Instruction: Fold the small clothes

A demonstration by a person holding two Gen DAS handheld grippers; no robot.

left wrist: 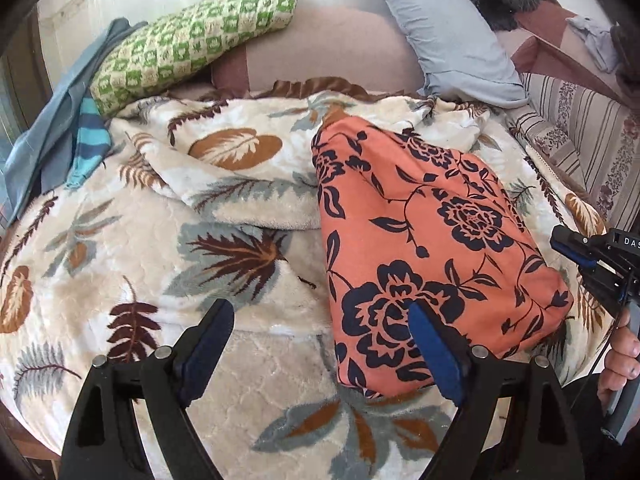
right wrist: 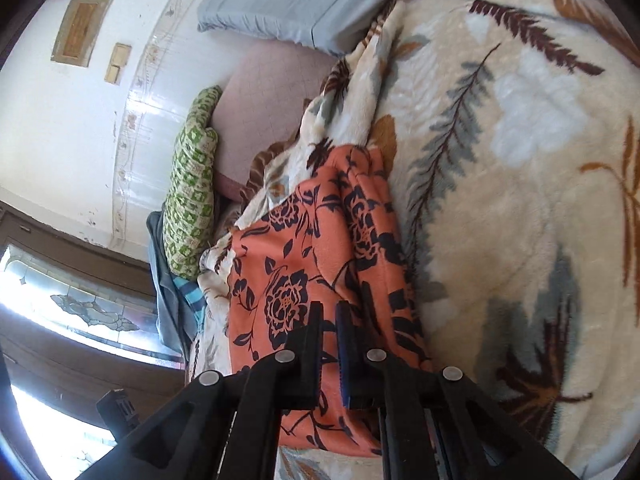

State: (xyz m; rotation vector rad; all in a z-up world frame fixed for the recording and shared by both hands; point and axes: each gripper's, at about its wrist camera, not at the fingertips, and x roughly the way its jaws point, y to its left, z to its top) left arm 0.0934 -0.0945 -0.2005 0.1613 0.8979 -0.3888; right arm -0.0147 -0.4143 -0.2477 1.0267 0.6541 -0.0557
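Right of centre on the leaf-print blanket (left wrist: pixel 120 240): folded orange floral garment (left wrist: pixel 432 240), lying flat. Green checked pillow (left wrist: pixel 192 40) upper left. Left gripper (left wrist: pixel 320 344) apart; right gripper (right wrist: pixel 328 320) nearly together, nothing visibly clamped.

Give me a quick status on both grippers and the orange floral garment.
Left gripper open, over the blanket at the garment's edge. Right gripper nearly shut, empty. Orange floral garment lies folded on the blanket. Nothing in the way.
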